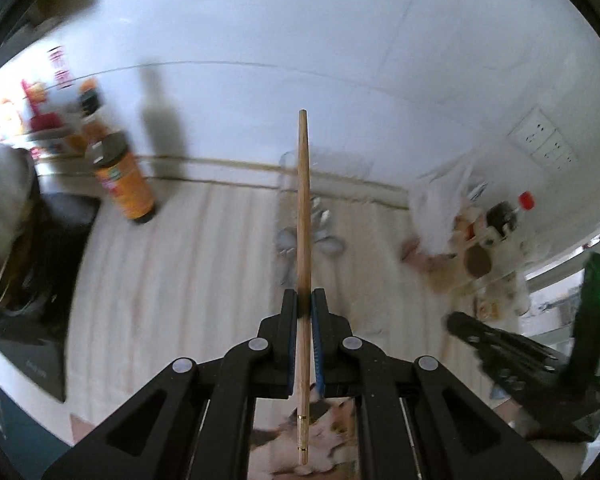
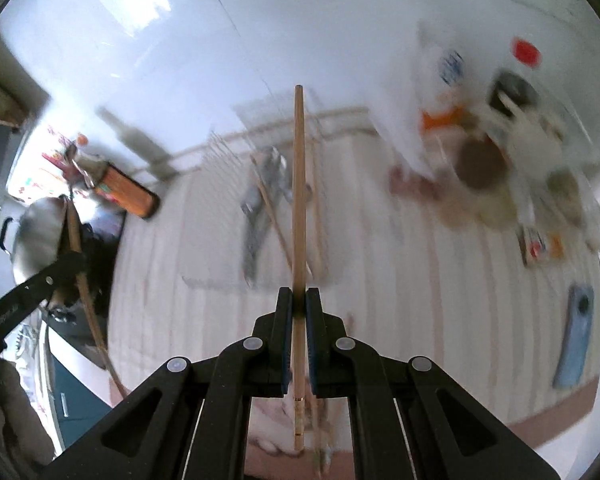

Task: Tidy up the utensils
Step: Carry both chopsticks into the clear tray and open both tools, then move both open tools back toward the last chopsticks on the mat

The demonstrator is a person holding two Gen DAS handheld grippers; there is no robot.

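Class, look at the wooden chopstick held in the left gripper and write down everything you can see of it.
The light wooden chopstick is a slim, straight, round stick of pale tan wood. It tapers to a narrow tip that points away from the camera, and its thicker near end carries thin gold-coloured rings. The left gripper is shut on it, its blue-faced pads pressing both sides partway along. It is held in the air above the striped cloth; nothing else touches it.
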